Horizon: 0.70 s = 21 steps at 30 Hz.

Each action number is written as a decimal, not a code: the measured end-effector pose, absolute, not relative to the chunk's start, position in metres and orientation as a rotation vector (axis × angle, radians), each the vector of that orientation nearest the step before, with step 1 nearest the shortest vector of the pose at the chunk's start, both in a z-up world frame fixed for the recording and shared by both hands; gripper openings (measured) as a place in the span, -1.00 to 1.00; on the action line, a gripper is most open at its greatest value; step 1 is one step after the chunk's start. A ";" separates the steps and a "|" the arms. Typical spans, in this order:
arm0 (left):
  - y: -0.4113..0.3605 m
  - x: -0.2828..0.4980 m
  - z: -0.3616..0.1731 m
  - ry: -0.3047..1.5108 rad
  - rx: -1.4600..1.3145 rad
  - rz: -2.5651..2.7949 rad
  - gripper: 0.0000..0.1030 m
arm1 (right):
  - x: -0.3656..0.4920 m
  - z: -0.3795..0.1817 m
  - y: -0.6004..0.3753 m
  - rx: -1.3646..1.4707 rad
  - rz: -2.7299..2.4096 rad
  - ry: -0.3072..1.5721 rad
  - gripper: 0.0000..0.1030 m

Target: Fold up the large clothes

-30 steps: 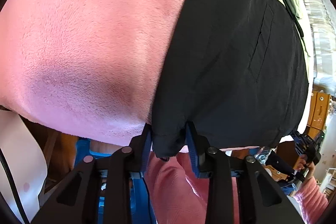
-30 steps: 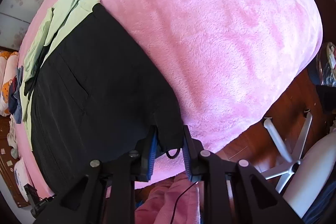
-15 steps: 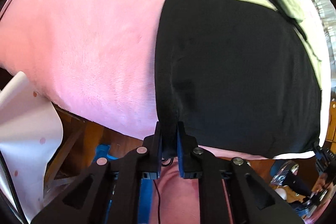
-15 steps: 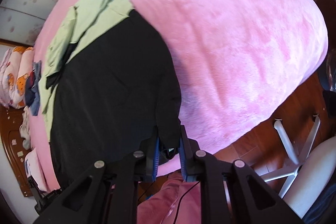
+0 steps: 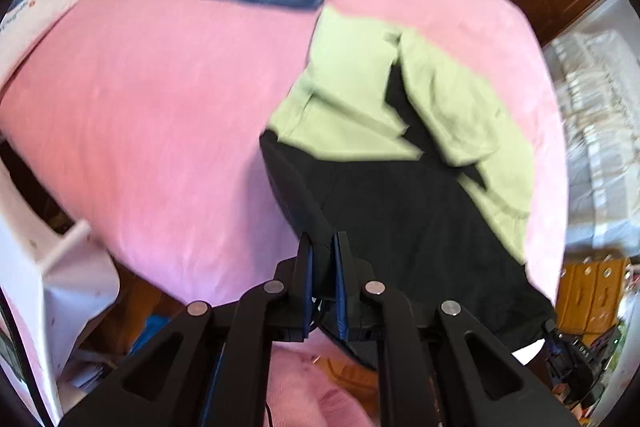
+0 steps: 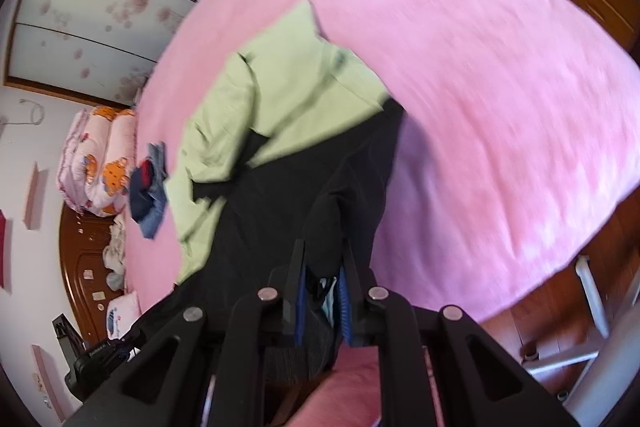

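Each gripper, left gripper and right gripper, is clamped on a near corner of the black-and-green jacket, probably to fold it over, its far part lying on the pink bed.

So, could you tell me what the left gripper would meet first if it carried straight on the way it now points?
The left gripper is shut on the hem of the black and light green jacket. Straight ahead, it would probably meet more of that jacket's black fabric, then the fluffy pink bedspread beneath, though depth is unclear.
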<state>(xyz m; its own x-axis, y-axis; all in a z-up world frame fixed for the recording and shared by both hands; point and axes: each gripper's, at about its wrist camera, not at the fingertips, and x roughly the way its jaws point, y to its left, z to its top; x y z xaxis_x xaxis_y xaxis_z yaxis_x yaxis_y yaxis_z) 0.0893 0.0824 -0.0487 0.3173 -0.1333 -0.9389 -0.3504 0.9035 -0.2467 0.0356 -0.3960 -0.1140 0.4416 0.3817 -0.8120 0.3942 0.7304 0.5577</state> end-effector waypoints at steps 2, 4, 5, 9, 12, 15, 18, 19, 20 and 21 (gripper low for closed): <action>0.090 0.106 -0.032 1.226 -0.479 0.142 -0.87 | 0.050 -0.099 -0.397 0.823 0.013 1.111 -0.76; 0.100 0.119 -0.021 1.203 -0.507 0.134 -0.87 | 0.067 -0.082 -0.399 0.839 0.025 1.069 -0.76; 0.105 0.129 -0.012 1.188 -0.522 0.132 -0.87 | 0.074 -0.075 -0.401 0.845 0.026 1.052 -0.77; 0.125 0.166 0.007 1.165 -0.581 0.117 -0.87 | 0.103 -0.040 -0.406 0.853 0.014 0.977 -0.77; 0.146 0.190 0.015 1.157 -0.631 0.100 -0.87 | 0.125 -0.019 -0.406 0.856 -0.002 0.942 -0.78; 0.164 0.223 0.019 1.139 -0.669 0.099 -0.87 | 0.147 -0.004 -0.408 0.879 -0.016 0.910 -0.78; 0.177 0.253 0.017 1.132 -0.696 0.108 -0.87 | 0.172 0.003 -0.410 0.886 -0.045 0.893 -0.78; 0.179 0.262 0.015 1.131 -0.704 0.113 -0.87 | 0.182 0.004 -0.412 0.893 -0.049 0.888 -0.78; 0.182 0.275 0.013 1.128 -0.702 0.115 -0.87 | 0.190 0.004 -0.415 0.899 -0.047 0.885 -0.78; 0.183 0.285 0.011 1.120 -0.694 0.124 -0.87 | 0.202 0.002 -0.417 0.902 -0.047 0.884 -0.78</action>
